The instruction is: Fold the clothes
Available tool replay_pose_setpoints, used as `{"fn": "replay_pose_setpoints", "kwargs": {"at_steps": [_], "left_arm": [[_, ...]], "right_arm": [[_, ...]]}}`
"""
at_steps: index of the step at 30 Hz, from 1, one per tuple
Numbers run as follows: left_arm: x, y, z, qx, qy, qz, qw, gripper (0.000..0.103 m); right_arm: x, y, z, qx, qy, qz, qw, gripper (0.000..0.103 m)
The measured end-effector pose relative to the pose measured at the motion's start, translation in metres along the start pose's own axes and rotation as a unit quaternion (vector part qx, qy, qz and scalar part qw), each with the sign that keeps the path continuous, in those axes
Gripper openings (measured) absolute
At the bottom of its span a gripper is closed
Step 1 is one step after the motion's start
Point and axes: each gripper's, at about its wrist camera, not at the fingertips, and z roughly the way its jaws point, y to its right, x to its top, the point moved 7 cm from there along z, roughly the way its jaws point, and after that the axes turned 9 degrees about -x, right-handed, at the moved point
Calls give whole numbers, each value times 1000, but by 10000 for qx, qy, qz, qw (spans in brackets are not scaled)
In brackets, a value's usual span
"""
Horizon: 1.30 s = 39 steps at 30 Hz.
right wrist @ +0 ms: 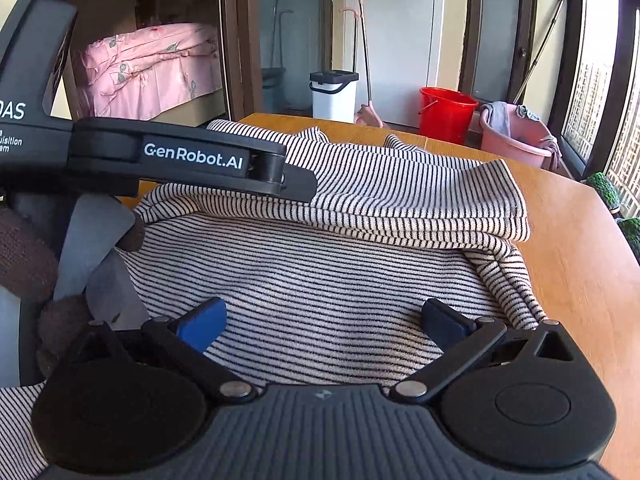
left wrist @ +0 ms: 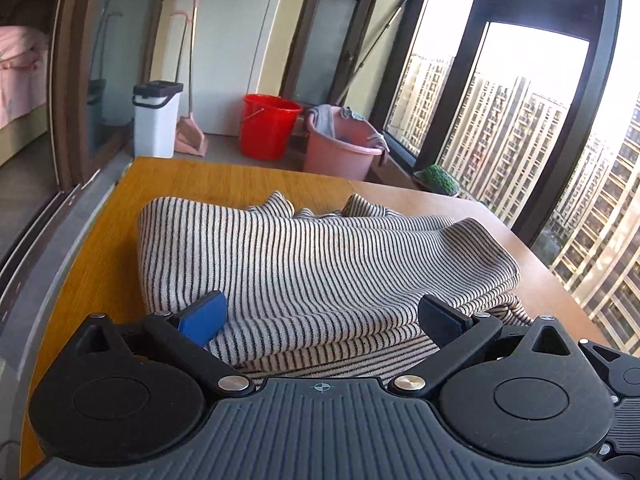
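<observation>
A black-and-white striped garment (left wrist: 312,264) lies partly folded on the wooden table (left wrist: 100,264), its upper half doubled over the lower. My left gripper (left wrist: 324,316) is open just above the near edge of the folded layers, nothing between its pads. In the right wrist view the same striped garment (right wrist: 360,280) spreads below, the folded part (right wrist: 420,200) further back. My right gripper (right wrist: 324,320) stands wide open over the flat lower layer, holding nothing. The left gripper's body (right wrist: 180,160) reaches in from the left over the fold, held by a gloved hand (right wrist: 24,256).
Beyond the table stand a white bin (left wrist: 156,120), a red bucket (left wrist: 268,124) and a pink tub with rags (left wrist: 344,144). Large windows (left wrist: 520,120) run along the right. A bed with pink bedding (right wrist: 152,68) shows through a doorway. The table's right edge (right wrist: 592,264) is bare wood.
</observation>
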Motion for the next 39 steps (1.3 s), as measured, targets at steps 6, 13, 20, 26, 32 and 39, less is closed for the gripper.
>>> {"fn": "replay_pose_setpoints", "kwargs": {"at_steps": [6, 13, 20, 26, 32, 39], "left_arm": [[0, 3, 5, 93, -145, 164, 9997, 103], [-1, 5, 7, 193, -219, 297, 9991, 103], [-1, 4, 7, 176, -222, 301, 9991, 103], [-2, 6, 8, 223, -255, 354, 9988, 103], [-1, 5, 7, 198, -263, 363, 9988, 103], [-1, 8, 11, 219, -350, 470, 9980, 103]], "right_arm": [[2, 4, 3, 0, -2, -9, 10000, 103], [2, 2, 2, -4, -2, -6, 10000, 103], [3, 2, 1, -2, -5, -5, 10000, 103], [5, 1, 1, -3, -8, -6, 10000, 103], [5, -2, 1, -6, -8, -6, 10000, 103], [4, -3, 1, -4, -4, -6, 10000, 103]]}}
